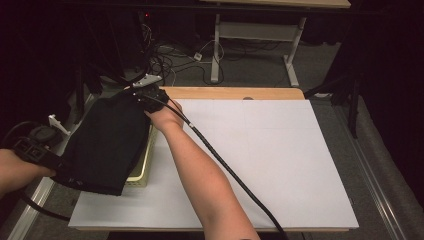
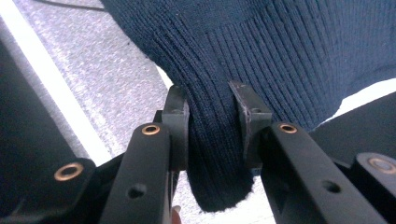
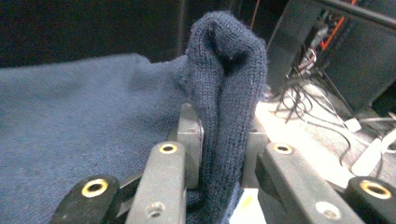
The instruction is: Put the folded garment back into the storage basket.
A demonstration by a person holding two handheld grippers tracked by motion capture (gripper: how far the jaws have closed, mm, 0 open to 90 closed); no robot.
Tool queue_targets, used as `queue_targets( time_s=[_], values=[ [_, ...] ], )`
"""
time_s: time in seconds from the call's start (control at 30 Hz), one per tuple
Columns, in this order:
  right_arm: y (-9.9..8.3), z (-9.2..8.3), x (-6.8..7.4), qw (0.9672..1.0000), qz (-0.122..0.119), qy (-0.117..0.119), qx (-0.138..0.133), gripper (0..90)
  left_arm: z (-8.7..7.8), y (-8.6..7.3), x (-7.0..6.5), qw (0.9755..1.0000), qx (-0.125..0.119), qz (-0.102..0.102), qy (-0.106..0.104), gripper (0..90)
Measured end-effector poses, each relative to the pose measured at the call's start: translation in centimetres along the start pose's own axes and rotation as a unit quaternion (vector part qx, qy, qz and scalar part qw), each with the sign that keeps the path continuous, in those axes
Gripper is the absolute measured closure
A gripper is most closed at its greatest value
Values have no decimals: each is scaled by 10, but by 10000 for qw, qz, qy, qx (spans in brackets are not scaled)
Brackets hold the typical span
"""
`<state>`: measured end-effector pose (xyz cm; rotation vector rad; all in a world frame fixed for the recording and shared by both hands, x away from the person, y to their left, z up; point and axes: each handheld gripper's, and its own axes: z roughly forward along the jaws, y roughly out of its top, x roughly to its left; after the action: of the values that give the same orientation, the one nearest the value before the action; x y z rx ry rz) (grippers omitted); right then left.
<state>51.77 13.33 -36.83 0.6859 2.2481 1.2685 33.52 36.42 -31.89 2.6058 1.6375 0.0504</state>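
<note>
A: Dark blue sweater (image 1: 107,142) stretched out at the left edge of the white table (image 1: 280,165), draped over a pale yellow basket (image 1: 142,172). Most of the basket hidden under the knit.

B: And the grippers?

A: Left gripper (image 2: 208,116) clamped on a ribbed fold of the sweater, at the corner nearest the table's near-left edge. Right gripper (image 3: 223,135) pinching a bunched-up fold at the sweater's far corner, close to the table's far wooden rim.

B: Anything in the way?

A: Right forearm (image 1: 200,165) lying across the table just beside the basket, with a black cable (image 1: 225,167) trailing along it toward the table's near edge. Beyond the table's far side, a tangle of wires (image 1: 170,60) on the floor and the legs of a second desk (image 1: 252,32). Rest of the table bare white.
</note>
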Motion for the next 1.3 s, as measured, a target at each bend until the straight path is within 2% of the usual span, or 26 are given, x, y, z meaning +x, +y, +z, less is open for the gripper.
queue_targets(
  time_s=[0.07, 0.2, 0.27, 0.37, 0.43, 0.5, 0.57, 0.63, 0.73, 0.83, 0.9, 1.03, 1.3],
  values=[
    [-5, 6, -2, 9999, 71, 23, 99, 768, 5, 3, -2, 10000, 61, 45, -4, 685],
    [-11, 12, -7, 9997, -29, -36, 256, 755, 11, 9, -7, 9998, 64, 161, -69, 682],
    [-11, 13, -10, 9996, -64, -104, 246, 755, 12, 11, -9, 9996, -48, 165, -230, 680],
    [-11, 14, -15, 9998, -9, -106, 156, 754, 14, 15, -11, 9996, -33, 192, -207, 680],
    [-15, 18, -15, 9997, 42, -84, 215, 741, 17, 17, -11, 9996, 30, 189, -185, 679],
    [-21, 24, -15, 9994, 45, -96, 339, 716, 19, 18, -11, 9997, 64, 152, -177, 677],
    [-25, 27, -16, 9994, 55, -44, 326, 681, 20, 19, -9, 9997, 34, 128, -210, 676],
    [-26, 27, -18, 9994, 207, -30, 293, 563, 23, 19, -6, 9996, 29, 85, -258, 675],
    [-25, 19, -22, 9993, 319, 14, 188, 386, 28, 18, -2, 9995, 16, 13, -327, 670],
    [-26, 7, -28, 9990, 434, 16, 62, 284, 30, 18, 0, 9993, -11, -38, -366, 669],
    [-30, -3, -31, 9987, 496, 118, -44, 256, 32, 18, 2, 9992, -38, -72, -390, 668],
    [-43, -21, -32, 9988, 465, 113, -96, 177, 32, 18, 2, 9992, -74, -140, -378, 650],
    [-73, -57, -30, 9986, 472, 164, -149, 46, 28, 19, 2, 9990, -141, -327, -261, 520]
  ],
)
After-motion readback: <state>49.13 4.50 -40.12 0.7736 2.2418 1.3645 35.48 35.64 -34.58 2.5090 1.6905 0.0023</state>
